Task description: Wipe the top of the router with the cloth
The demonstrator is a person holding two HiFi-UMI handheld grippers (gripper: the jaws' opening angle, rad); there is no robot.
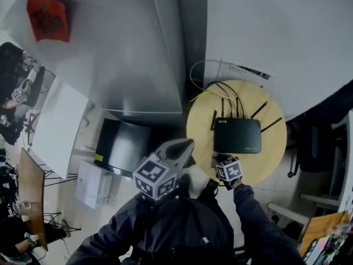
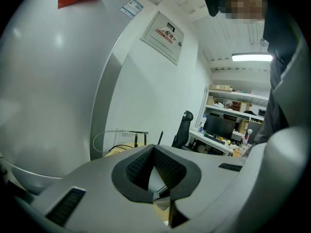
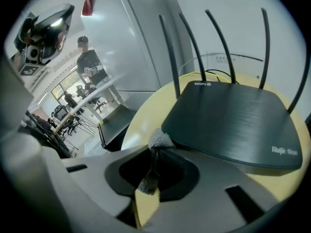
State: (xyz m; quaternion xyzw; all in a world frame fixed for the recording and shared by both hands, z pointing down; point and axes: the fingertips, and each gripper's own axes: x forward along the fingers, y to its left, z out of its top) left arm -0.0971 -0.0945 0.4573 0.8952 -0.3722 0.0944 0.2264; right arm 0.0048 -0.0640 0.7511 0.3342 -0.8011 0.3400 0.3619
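Note:
A black router [image 1: 237, 135] with several upright antennas lies flat on a small round wooden table [image 1: 201, 128]. In the right gripper view the router [image 3: 233, 123] fills the middle, its top facing me. My right gripper [image 3: 154, 152] is shut on a small grey cloth [image 3: 159, 140], which sticks out of the jaws and touches the router's near left edge. In the head view that gripper [image 1: 219, 160] sits at the table's front, just before the router. My left gripper [image 1: 185, 145] hangs off the table to the left, jaws shut with nothing in them [image 2: 153, 150].
Cables [image 1: 207, 73] loop behind the router toward a white power strip [image 1: 248, 70] by the wall. A black box-like unit [image 1: 124, 145] stands left of the table. An office chair [image 2: 183, 127] and desks are farther off, with a person [image 3: 87, 62] standing in the distance.

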